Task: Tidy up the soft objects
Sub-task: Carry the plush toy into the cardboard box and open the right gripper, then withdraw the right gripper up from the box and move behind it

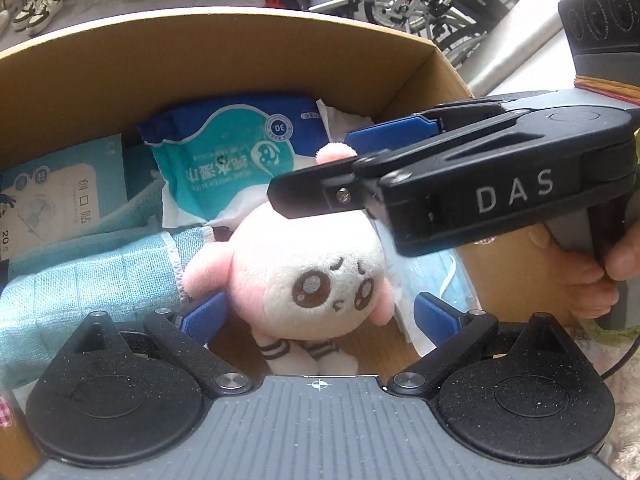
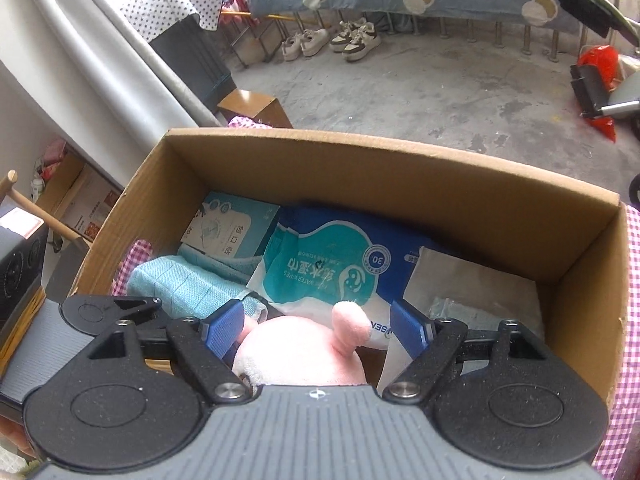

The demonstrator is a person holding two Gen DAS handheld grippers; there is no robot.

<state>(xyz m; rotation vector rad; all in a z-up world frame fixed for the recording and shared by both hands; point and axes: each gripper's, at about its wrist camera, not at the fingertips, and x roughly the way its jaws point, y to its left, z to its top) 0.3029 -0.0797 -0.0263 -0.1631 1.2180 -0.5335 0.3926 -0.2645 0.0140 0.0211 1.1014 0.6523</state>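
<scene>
A pink and white plush toy [image 1: 316, 276] lies face up inside the open cardboard box [image 1: 200, 60]. My left gripper [image 1: 320, 312] straddles its head, pads wide apart and clear of it. My right gripper [image 1: 316, 168] reaches in from the right, open, with one pink ear between its fingers. In the right wrist view the plush [image 2: 300, 356] sits between the blue pads of the right gripper [image 2: 316, 328], and the right pad stands apart from it. A folded teal towel [image 1: 80, 280] lies left of the plush.
The box [image 2: 400, 184] also holds a blue wet-wipes pack [image 2: 332, 268], a plaster carton [image 2: 228, 224], a grey pouch [image 2: 460, 276] and a face mask [image 1: 424, 276]. A pink checked cloth [image 2: 632, 280] lies under the box. Shoes [image 2: 332, 40] stand on the concrete floor beyond.
</scene>
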